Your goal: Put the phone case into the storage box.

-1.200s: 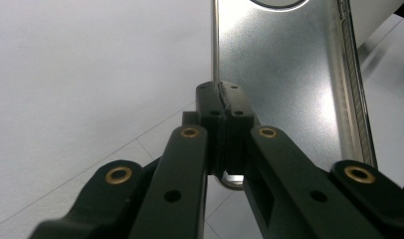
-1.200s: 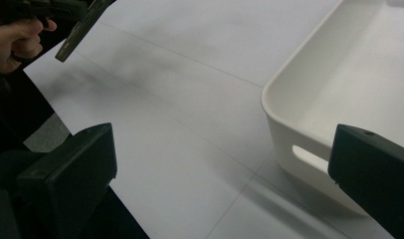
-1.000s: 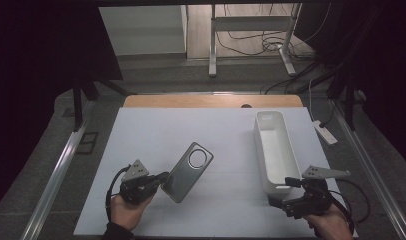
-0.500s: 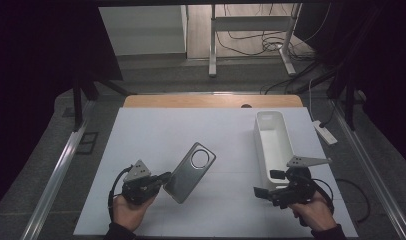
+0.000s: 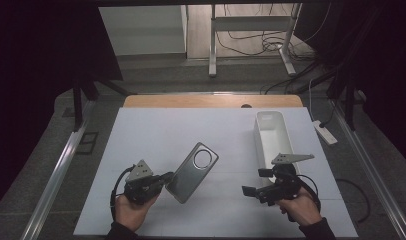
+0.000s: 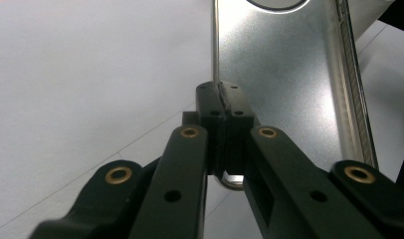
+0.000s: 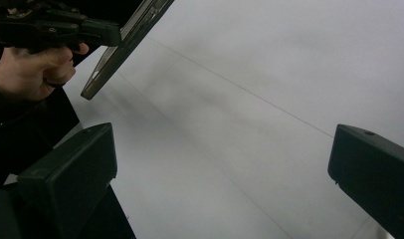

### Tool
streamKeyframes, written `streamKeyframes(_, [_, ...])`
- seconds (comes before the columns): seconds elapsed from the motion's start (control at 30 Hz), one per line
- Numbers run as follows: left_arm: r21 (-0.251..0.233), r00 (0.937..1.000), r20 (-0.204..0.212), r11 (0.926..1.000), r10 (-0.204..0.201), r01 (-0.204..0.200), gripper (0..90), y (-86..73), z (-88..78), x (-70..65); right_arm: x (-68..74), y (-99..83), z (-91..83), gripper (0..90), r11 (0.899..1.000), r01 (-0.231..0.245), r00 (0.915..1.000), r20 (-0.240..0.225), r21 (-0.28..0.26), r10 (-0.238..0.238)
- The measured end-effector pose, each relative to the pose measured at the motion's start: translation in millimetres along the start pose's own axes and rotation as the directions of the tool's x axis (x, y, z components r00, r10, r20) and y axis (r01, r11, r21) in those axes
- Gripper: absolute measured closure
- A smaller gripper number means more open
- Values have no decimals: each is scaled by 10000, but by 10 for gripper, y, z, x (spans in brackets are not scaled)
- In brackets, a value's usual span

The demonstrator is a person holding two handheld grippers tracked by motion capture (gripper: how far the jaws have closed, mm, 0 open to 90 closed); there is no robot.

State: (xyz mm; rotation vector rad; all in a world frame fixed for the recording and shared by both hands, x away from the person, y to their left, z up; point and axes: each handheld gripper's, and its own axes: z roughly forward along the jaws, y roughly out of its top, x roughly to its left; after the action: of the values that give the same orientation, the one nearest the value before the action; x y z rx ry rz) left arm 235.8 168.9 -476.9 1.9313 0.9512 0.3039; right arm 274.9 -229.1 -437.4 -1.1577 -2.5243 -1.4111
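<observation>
The metal plate sits tilted, low and left of centre over the table, pinched at its near edge by your left gripper. Your right gripper, spread and empty, points toward it, well apart.

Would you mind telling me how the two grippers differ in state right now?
The left gripper is shut on an edge of the metal plate, holding it tilted off the table. The right gripper has its jaws wide open with nothing between them. Both are black, hand-held, and carry a grey three-cornered plate.
</observation>
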Motion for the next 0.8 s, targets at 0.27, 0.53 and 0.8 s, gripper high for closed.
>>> streamKeyframes(0.27, [-6, 9999, 120, 10000, -14, 15, 887, 14, 24, -12, 41, 54, 122, 0, 10000, 8, 9998, -183, 56, -7])
streamKeyframes(0.53, [24, 9999, 147, 10000, 10, -10, 888, 26, 60, -26, 57, 109, 215, 0, 9999, -93, 9993, -351, 86, 96])
streamKeyframes(0.8, [2, 9999, 77, 9999, 126, -126, 888, 40, 83, -61, 107, 172, 327, 0, 9999, -116, 9984, -557, 99, 121])
